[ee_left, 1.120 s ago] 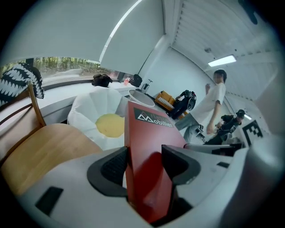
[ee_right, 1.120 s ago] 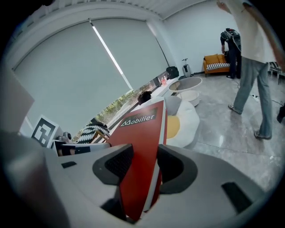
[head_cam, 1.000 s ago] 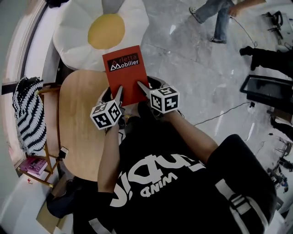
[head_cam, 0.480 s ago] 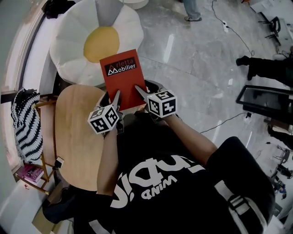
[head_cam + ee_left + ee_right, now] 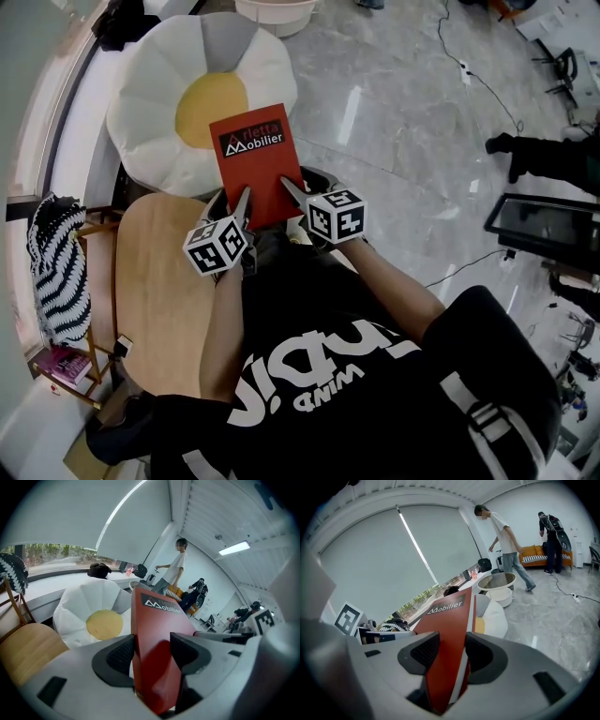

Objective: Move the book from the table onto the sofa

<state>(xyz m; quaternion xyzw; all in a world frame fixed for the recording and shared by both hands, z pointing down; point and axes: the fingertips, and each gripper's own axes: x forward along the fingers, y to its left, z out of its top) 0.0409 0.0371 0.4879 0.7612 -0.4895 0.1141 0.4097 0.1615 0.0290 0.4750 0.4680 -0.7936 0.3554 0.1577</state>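
Now the red book (image 5: 253, 159) is up in the air!
Left gripper (image 5: 243, 200) and right gripper (image 5: 288, 184) both clamp its near edge, holding it above the daisy-shaped sofa's (image 5: 150, 103) front petals.

Head view: set high above, facing steeply down, not near; takes in the left tongs (image 5: 236, 199), the right tongs (image 5: 298, 183), the wooden desk (image 5: 159, 281) and the flower-shaped sofa (image 5: 150, 94). Left gripper view: mounted just behind the left tongs, very near the jaws, facing forward along them, across the red book (image 5: 152, 634) to the sofa. Right gripper view: mounted the same way on the right tongs, facing along the book's other edge. Shared by all three: book and sofa. Shared further by head view and left gripper view: the desk.
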